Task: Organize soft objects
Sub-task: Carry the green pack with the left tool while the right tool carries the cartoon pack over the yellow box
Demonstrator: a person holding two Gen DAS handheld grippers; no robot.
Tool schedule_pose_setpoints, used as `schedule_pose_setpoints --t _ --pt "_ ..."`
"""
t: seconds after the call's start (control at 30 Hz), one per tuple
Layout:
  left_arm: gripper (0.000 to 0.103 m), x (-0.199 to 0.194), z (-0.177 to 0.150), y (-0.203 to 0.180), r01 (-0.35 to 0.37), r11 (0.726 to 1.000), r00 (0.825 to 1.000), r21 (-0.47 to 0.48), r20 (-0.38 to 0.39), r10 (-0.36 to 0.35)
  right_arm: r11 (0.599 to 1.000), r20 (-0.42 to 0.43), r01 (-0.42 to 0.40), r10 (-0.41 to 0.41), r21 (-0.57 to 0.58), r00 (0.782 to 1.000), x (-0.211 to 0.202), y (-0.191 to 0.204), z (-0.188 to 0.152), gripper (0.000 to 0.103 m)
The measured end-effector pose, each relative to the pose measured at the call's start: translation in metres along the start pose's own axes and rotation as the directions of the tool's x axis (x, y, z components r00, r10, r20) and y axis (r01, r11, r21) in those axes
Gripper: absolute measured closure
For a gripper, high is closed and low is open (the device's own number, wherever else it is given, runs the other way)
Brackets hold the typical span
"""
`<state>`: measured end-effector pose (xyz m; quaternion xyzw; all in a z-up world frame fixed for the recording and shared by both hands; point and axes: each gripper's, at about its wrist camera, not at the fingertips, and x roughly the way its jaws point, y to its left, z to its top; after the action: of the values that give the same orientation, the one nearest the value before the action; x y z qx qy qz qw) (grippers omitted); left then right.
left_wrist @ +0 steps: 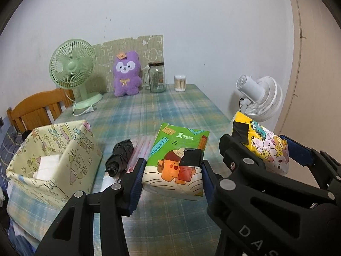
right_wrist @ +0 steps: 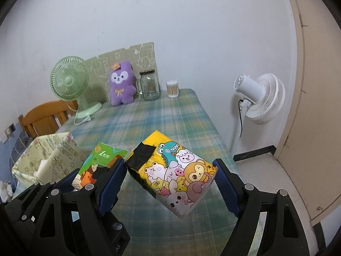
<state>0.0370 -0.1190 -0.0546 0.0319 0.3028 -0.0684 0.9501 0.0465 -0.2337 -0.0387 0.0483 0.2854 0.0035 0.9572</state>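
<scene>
Both jaws are clamped: left gripper (left_wrist: pixel 172 170) on the green pack (left_wrist: pixel 177 160), right gripper (right_wrist: pixel 170 179) on the yellow pack (right_wrist: pixel 172 170); the box (left_wrist: pixel 53 162) lies left, nearer the left gripper.

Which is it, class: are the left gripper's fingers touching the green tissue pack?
Touching. The left wrist view shows the left gripper with both blue fingers pressed against the sides of the green tissue pack, held above the tablecloth.

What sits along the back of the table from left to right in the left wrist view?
Green desk fan → purple plush toy → glass jar → cotton swab tub.
</scene>
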Motion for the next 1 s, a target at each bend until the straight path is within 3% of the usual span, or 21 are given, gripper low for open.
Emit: schedule_pose_setpoints --t 0.4,1.0 --pt "0.051 -0.024 0.025 0.003 0.011 1.000 0.999 0.001 0.048 -0.011 1.000 0.055 -0.003 0.002 0.002 0.998 -0.027 0.008 0.027 0.019" --pt "0.050 -0.031 0.049 0.030 0.012 1.000 0.997 0.016 0.073 -0.013 1.000 0.077 0.007 -0.006 -0.009 0.997 -0.031 0.037 0.052 0.019"
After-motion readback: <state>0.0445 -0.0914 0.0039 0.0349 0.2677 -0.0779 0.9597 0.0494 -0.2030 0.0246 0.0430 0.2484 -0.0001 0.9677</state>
